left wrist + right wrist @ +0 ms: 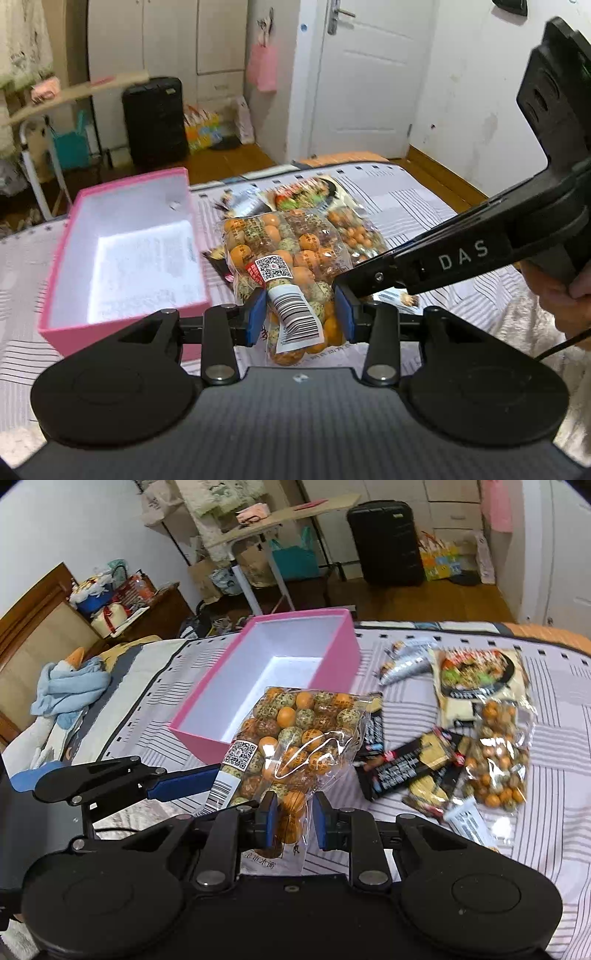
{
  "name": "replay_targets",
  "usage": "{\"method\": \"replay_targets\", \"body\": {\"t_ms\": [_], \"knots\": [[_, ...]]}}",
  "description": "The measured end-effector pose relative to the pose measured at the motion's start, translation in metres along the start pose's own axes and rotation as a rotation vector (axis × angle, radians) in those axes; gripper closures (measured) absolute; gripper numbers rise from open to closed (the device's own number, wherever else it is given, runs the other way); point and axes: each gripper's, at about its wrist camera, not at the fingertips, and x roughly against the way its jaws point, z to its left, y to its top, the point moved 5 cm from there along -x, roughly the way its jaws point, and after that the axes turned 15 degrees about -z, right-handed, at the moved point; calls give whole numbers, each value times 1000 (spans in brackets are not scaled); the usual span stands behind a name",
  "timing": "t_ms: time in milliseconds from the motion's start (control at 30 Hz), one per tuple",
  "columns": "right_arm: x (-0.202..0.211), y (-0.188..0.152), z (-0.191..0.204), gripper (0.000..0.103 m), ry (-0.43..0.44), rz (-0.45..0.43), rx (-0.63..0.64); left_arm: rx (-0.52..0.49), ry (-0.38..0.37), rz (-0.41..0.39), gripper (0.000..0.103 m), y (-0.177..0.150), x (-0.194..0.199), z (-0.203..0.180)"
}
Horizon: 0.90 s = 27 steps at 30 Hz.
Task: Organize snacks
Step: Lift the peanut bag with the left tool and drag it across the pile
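A clear bag of orange and speckled green snack balls (291,254) hangs a little above the striped bed, beside the open pink box (122,251). My left gripper (300,317) is shut on the bag's near end, at the barcode label. My right gripper (295,819) is shut on the same bag (295,731) at a lower corner. In the left wrist view the right gripper (349,284) reaches in from the right. In the right wrist view the left gripper (207,781) comes in from the left. The pink box (343,650) is white inside and holds nothing.
More snacks lie on the bed (554,775) to the right: a second bag of balls (498,753), dark wrapped bars (406,771), a white food packet (476,679), a silver packet (406,661). A stuffed toy (70,686) lies at the left. A black suitcase (155,118) stands on the floor beyond.
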Motion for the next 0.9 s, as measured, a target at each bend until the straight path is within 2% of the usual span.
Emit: {"method": "replay_targets", "body": {"t_ms": [100,133,167,200,233,267,300,333,367,400,433,500,533,567,600,667,733,800,900], "knots": [[-5,13,17,77,-6,0,58,9,25,-12,64,8,7,9],[-7,18,24,93,8,-5,80,13,32,-19,64,10,8,13],[-8,25,31,97,49,-5,83,13,41,-30,64,12,9,16],[-10,31,37,97,43,-12,106,7,49,-49,66,16,11,20],[-13,37,45,97,39,-29,163,6,34,-67,78,18,13,22],[-17,43,51,97,107,-36,161,15,21,-86,80,22,15,24],[-27,49,48,97,206,9,36,43,14,-91,79,26,15,28],[-37,53,43,98,237,44,-43,99,-21,-68,78,28,10,34],[-46,55,41,97,222,48,-33,175,-61,-44,75,26,5,41],[-54,55,35,95,151,39,0,224,-71,-4,76,21,-4,49],[-60,53,28,94,100,42,14,221,-43,12,77,16,-10,55],[-71,43,12,93,87,74,-8,203,15,27,78,9,-17,67],[-75,37,2,91,68,90,-26,190,11,37,78,7,-18,70],[-78,31,-7,81,42,96,-32,175,1,52,75,4,-20,73],[-79,23,-17,75,17,101,-40,162,1,75,74,0,-23,75],[-80,5,-37,71,-37,123,-73,127,-3,121,74,-6,-31,76],[-79,-10,-56,67,-83,124,-131,91,-24,167,69,-17,-40,73],[-79,-30,-72,59,-113,150,-215,66,-54,213,66,-30,-55,67],[-84,-59,-84,55,-136,200,-280,48,-89,274,64,-48,-80,58]]}}
